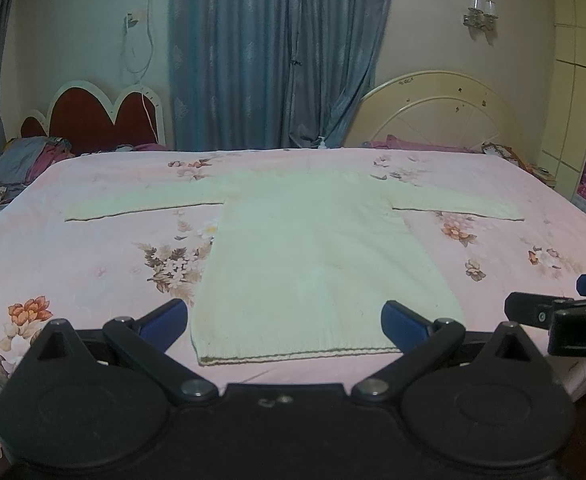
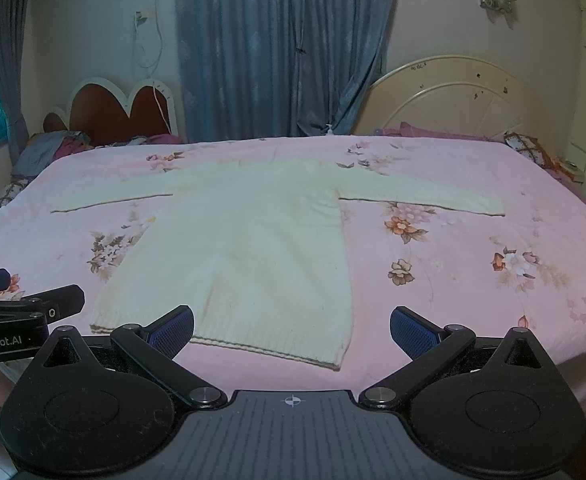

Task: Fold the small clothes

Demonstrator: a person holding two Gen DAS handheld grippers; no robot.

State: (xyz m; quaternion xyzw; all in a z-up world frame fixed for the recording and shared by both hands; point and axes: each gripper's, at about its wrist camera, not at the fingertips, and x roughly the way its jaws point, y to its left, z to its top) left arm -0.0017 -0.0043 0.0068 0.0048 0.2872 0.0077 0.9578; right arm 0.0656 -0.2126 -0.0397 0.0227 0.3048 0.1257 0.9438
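Note:
A cream knitted sweater point(image 1: 317, 248) point(image 2: 253, 236) lies flat on the pink floral bedspread point(image 1: 93, 256) point(image 2: 473, 240), both sleeves spread straight out to the sides, hem toward me. My left gripper point(image 1: 285, 322) is open and hovers just short of the hem, its blue pads apart and empty. My right gripper point(image 2: 291, 330) is open too, near the hem's right corner, nothing between its pads. Each gripper shows at the edge of the other's view: the right one point(image 1: 573, 312), the left one point(image 2: 21, 300).
Two headboards stand behind the bed: a red one with a white frame point(image 1: 101, 116) at left and a cream arched one point(image 1: 437, 112) at right. Pillows and bedding point(image 1: 25, 160) pile at the far left. Blue curtains point(image 1: 277, 52) hang behind. A small pump bottle point(image 1: 322, 143) stands at the far edge.

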